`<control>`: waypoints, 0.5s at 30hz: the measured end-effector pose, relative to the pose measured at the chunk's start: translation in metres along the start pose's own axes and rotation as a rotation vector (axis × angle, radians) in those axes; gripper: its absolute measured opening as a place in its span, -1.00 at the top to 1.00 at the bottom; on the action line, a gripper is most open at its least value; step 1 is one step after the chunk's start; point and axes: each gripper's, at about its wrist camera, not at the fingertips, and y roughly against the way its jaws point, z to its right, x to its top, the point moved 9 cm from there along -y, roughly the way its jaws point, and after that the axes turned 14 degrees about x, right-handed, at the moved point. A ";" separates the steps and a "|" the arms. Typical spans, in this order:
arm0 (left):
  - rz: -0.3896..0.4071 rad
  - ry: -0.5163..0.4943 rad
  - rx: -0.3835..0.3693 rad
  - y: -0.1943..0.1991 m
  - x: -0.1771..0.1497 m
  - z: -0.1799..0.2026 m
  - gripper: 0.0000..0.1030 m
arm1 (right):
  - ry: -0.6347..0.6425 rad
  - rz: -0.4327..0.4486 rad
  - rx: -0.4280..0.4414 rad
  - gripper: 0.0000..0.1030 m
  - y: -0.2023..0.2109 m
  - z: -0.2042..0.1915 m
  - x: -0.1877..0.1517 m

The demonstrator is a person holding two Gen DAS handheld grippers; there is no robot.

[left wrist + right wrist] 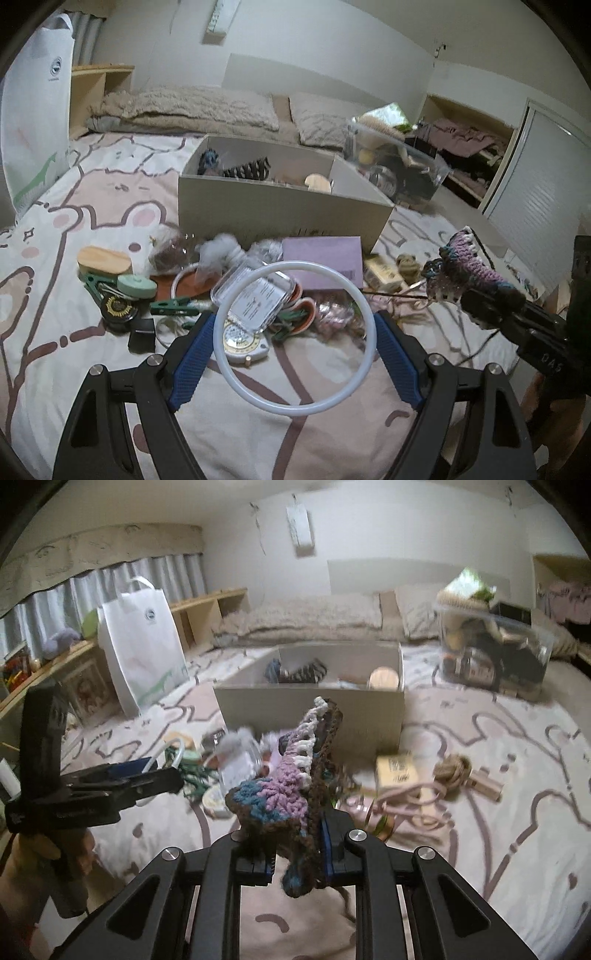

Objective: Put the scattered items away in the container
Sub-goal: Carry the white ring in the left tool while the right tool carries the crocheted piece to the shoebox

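Observation:
My left gripper (295, 321) holds a white ring (300, 263) across its width between the blue pads (195, 354), lifted above the clutter on the bed. A purple, blue and brown crochet piece (280, 794) stands upright in my right gripper (299, 849), which is shut on it; this piece (472, 258) shows at the right of the left wrist view. The open cardboard box (280, 210) sits beyond the pile with several items inside. In the right wrist view the box (295, 701) lies straight ahead and the left gripper (147, 775) is at the left.
Scattered in front of the box lie a purple card box (325, 258), a clear case (255, 295), green pegs (173, 306), a wooden-lidded tin (103, 260), a rope knot (452, 771) and a small carton (397, 771). A clear storage bin (495, 653) and a white paper bag (140, 646) flank the box.

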 end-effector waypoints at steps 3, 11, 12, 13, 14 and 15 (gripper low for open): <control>0.020 0.007 -0.003 0.010 0.005 0.003 -0.64 | 0.023 0.029 0.004 0.66 0.013 -0.005 0.009; 0.080 0.011 -0.003 0.040 0.019 0.007 -0.64 | 0.052 0.113 0.015 0.66 0.044 -0.018 0.035; 0.086 0.010 -0.002 0.043 0.020 0.007 -0.64 | 0.055 0.121 0.015 0.66 0.047 -0.019 0.037; 0.091 0.006 -0.002 0.047 0.021 0.008 -0.64 | 0.057 0.128 0.015 0.66 0.050 -0.021 0.040; 0.095 0.002 -0.003 0.050 0.022 0.008 -0.64 | 0.060 0.138 0.016 0.66 0.054 -0.023 0.043; 0.098 0.000 -0.003 0.053 0.023 0.008 -0.64 | 0.062 0.147 0.018 0.66 0.057 -0.024 0.046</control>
